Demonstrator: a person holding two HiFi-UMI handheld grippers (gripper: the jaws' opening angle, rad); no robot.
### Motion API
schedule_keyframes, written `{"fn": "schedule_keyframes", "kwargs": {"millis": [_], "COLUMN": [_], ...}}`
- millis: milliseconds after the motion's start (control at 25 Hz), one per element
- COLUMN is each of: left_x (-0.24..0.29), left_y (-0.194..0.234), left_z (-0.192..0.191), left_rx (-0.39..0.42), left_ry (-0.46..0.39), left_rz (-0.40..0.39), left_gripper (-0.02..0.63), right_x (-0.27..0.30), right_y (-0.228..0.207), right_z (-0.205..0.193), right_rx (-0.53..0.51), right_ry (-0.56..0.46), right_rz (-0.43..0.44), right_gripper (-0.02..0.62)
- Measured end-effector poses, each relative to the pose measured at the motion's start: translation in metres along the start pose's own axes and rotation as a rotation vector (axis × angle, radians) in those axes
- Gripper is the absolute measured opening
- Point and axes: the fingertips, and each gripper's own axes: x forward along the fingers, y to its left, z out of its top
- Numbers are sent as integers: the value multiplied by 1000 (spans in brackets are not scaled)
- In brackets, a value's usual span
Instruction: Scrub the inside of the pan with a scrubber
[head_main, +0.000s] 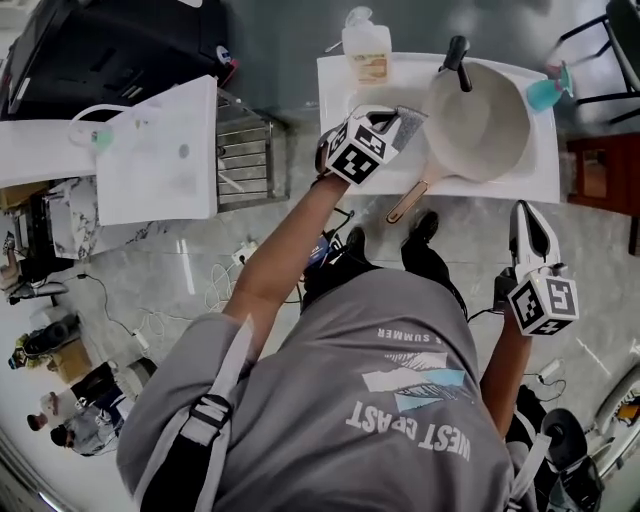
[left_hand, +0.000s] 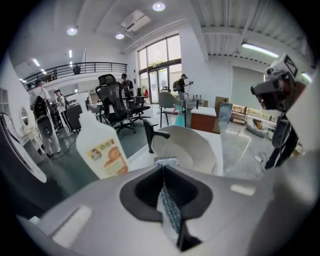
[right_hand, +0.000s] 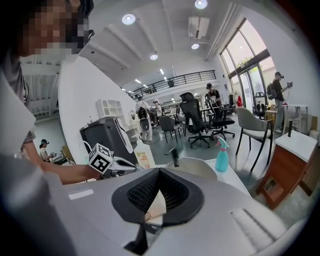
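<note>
Though clamping the scrubber (left_hand: 169, 210) tight in left gripper (head_main: 402, 124) jaws, at rim of pan (head_main: 485, 125), upper centre: apparently not yet scrubbing inside. Right gripper (head_main: 522, 210), lower right: jaws together, empty.

Left arm stretched forward — left claw (head_main: 403, 124) pinched on thin silvery mesh scrubber (left_hand: 170, 206). Right arm bent at side — right claw (head_main: 527, 215) closed, pointing forward.
</note>
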Motion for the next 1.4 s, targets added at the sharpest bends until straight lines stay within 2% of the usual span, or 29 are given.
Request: {"fn": "schedule_keyframes", "kwargs": {"millis": [360,760,1040,1200,1280,1400], "left_x": [-26,-34,-35,-42,-47,-59], "left_y": [33,40,47,48,47,50], "left_z": [-85,-178,-202,-207,-206,-197], "left_rx": [-137,-285,-305,-294,-295,-278], "left_ry": [93,216,226,217,199,151], "left_rz": [11,-5,7,-9,-26,-24], "left_gripper": [11,14,34,114,179,193], "right_x": [9,19,20,20,20,18], "right_y": [41,76,97,105,109,116], "right_z": [12,16,17,20,21,23], "right_rx": [-55,-102,-121,-134,-138,-142], "right_ry": [13,27,30,24,20,13], "right_rz": [23,58,75,81,82,87], "right_gripper": [0,0,0,0,0,0]}}
